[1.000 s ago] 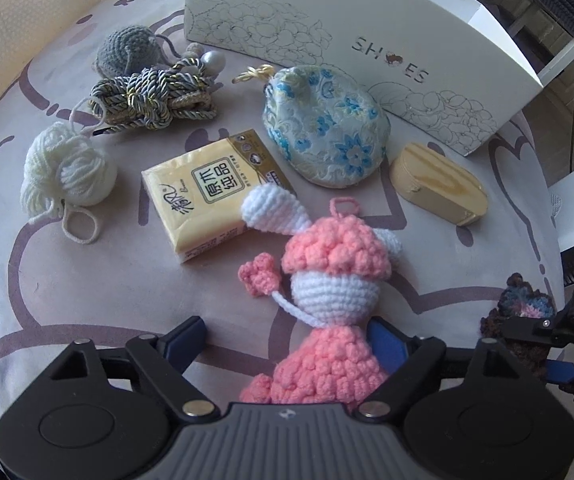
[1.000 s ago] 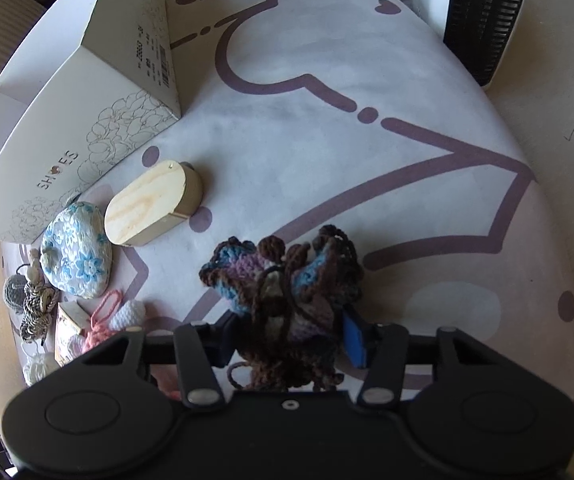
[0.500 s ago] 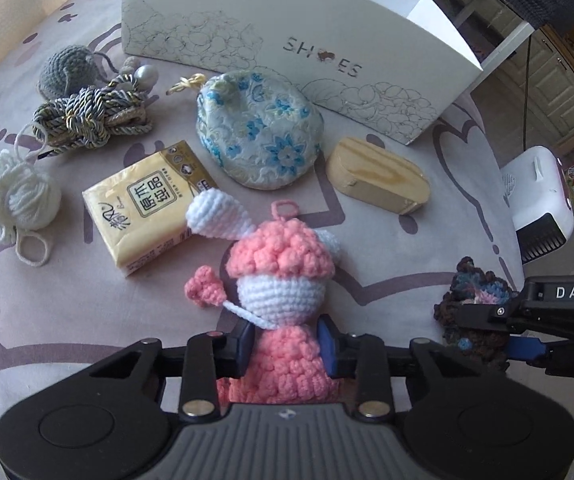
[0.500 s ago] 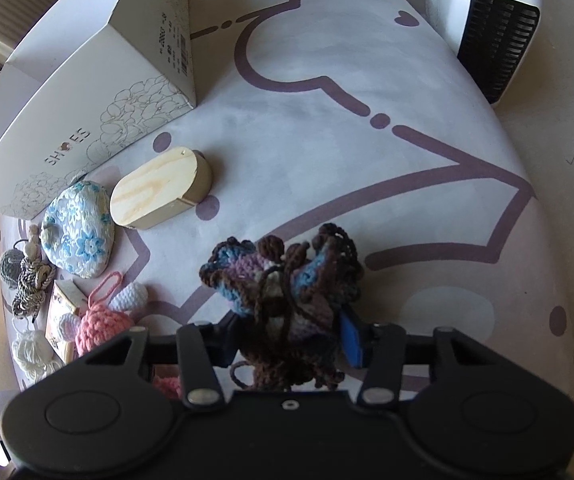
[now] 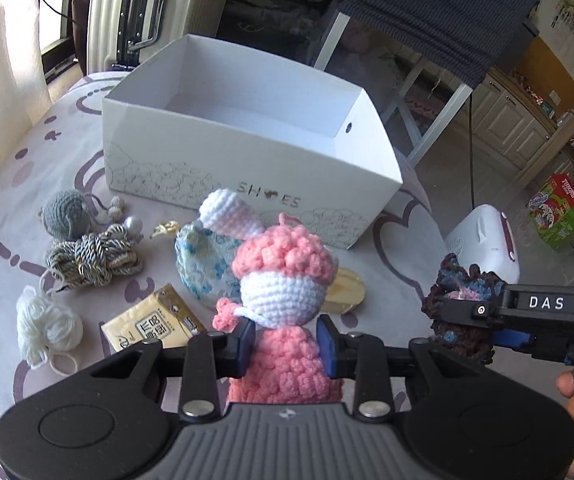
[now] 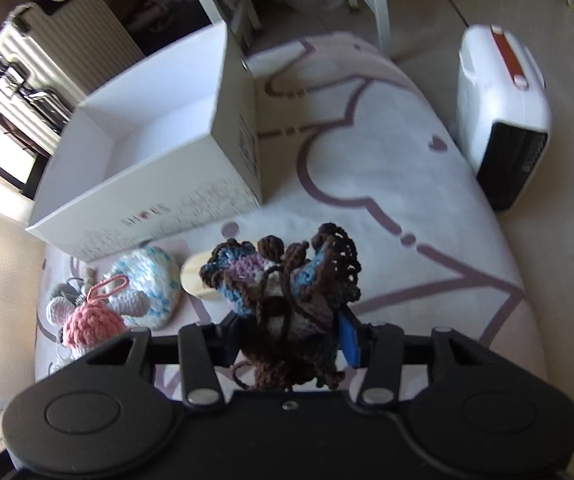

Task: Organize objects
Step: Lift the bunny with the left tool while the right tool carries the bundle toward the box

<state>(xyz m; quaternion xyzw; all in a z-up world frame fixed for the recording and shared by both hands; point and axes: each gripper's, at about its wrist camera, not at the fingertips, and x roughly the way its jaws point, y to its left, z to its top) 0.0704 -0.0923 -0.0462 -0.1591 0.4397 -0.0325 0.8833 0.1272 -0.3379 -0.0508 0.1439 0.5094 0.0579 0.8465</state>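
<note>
Left gripper (image 5: 286,342) tilted downward clamping pink crochet doll (image 5: 283,300), raised above table (image 5: 3,208)

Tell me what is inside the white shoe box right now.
The white shoe box is open, and the part of its floor that shows is bare white. The strip of floor just behind its near wall is hidden in both views, so something low there cannot be ruled out.
</note>
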